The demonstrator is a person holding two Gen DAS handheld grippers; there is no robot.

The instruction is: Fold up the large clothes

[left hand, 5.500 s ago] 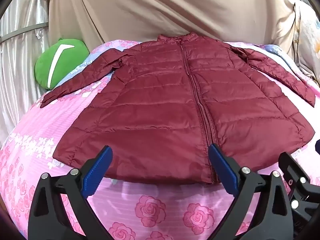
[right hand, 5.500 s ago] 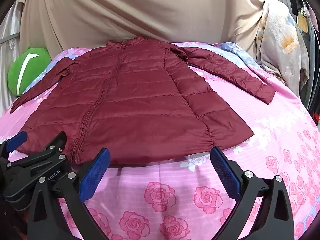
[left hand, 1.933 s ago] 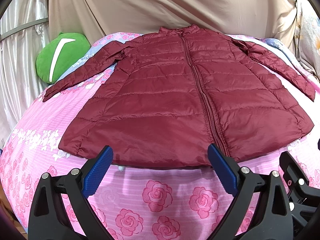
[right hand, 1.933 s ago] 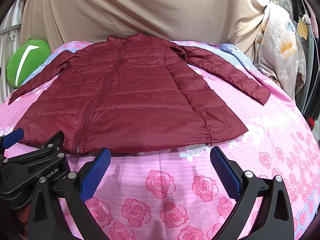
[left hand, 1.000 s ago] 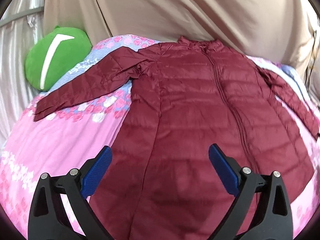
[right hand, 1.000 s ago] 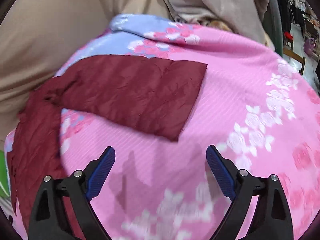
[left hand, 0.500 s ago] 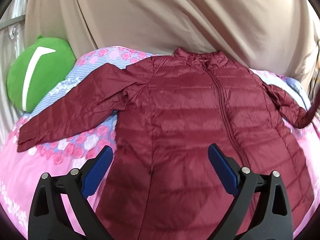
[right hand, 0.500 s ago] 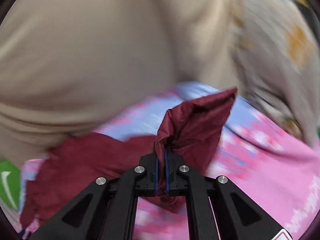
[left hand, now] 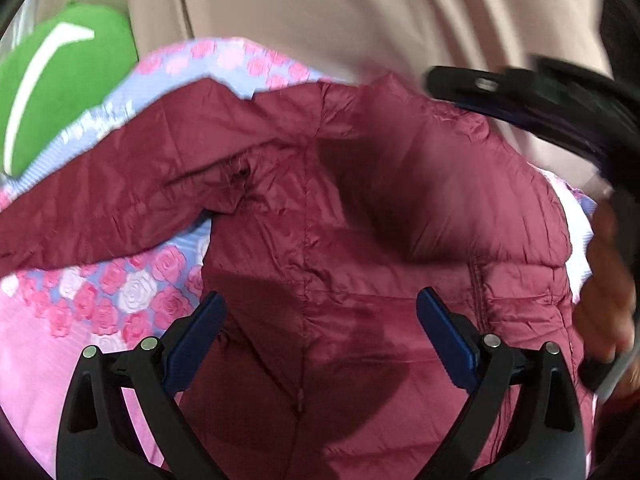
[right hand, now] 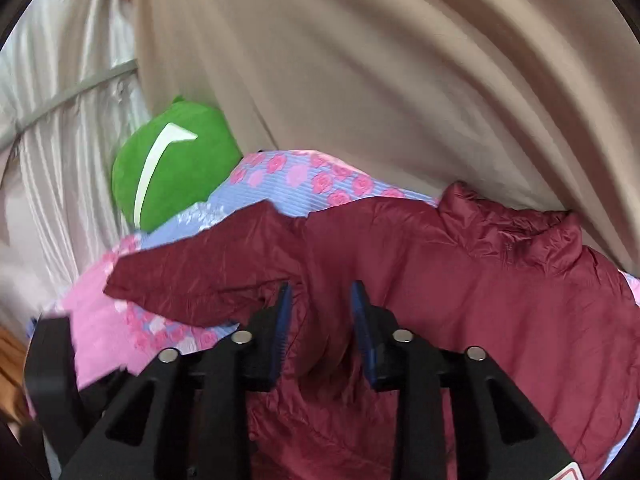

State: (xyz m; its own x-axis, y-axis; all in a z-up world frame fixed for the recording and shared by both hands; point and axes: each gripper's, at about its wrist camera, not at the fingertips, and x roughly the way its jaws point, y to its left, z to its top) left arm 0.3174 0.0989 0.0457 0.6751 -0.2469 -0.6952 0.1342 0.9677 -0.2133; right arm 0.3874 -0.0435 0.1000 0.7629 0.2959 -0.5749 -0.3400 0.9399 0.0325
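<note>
Sleeves are where the folding stands, and only one looks dealt with. The jacket [left hand: 360, 240] lies face up on the bed [left hand: 48, 352], its collar [right hand: 520, 220] toward the curtain [right hand: 400, 60]. Its one sleeve [left hand: 460, 184] appears laid across the chest, which I judge to be the first fold made. My right tongs [right hand: 320, 320] are opening, partly apart, just above the cloth; a bulge of jacket shows between the pads, but I can't see them pressing it, so I count it as let go. My left tongs [left hand: 320, 336] stand wide open over the body of the jacket, holding nothing. The other sleeve [left hand: 100, 192] is spread out toward the green cushion [left hand: 60, 80], not yet folded. Left to do, as I judge it: bring that sleeve in, then fold the body up from the hem.
</note>
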